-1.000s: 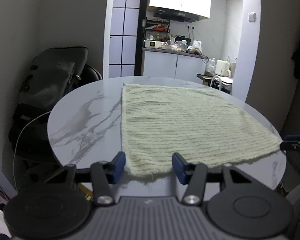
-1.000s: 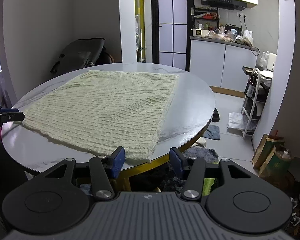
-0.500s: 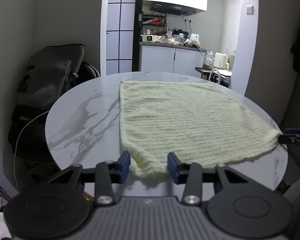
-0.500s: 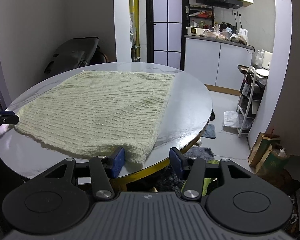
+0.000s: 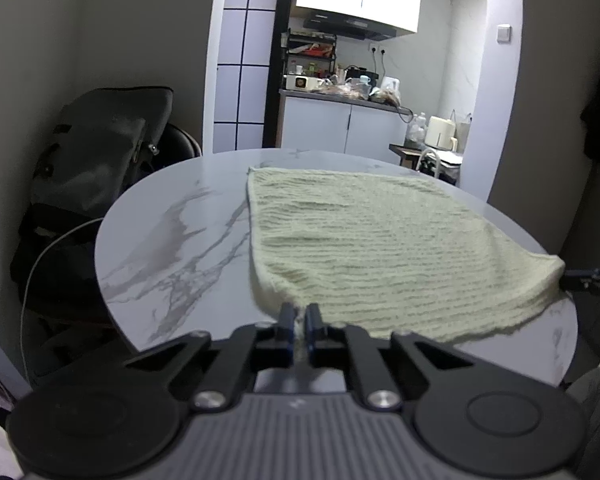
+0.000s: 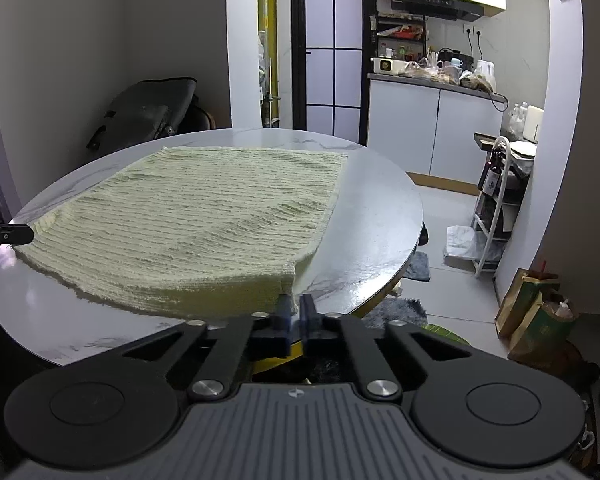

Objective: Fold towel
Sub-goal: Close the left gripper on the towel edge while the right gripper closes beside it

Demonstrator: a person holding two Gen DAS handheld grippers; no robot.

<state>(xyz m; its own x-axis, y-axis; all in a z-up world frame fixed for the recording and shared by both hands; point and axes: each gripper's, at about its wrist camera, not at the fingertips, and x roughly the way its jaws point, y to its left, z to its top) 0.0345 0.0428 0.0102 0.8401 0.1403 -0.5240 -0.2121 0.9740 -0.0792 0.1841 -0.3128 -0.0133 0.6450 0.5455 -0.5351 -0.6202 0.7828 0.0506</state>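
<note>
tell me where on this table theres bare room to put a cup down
The towel covers most of the round marble table. The widest bare patch lies between the towel's left edge and the table's rim near the dark bag. A bare crescent runs along the towel's right edge. The near edge is crowded: the left gripper and right gripper each pinch a corner.

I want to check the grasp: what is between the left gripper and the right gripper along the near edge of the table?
Only the towel: its near hem spans from the left gripper to the right gripper, seen in both wrist views.
</note>
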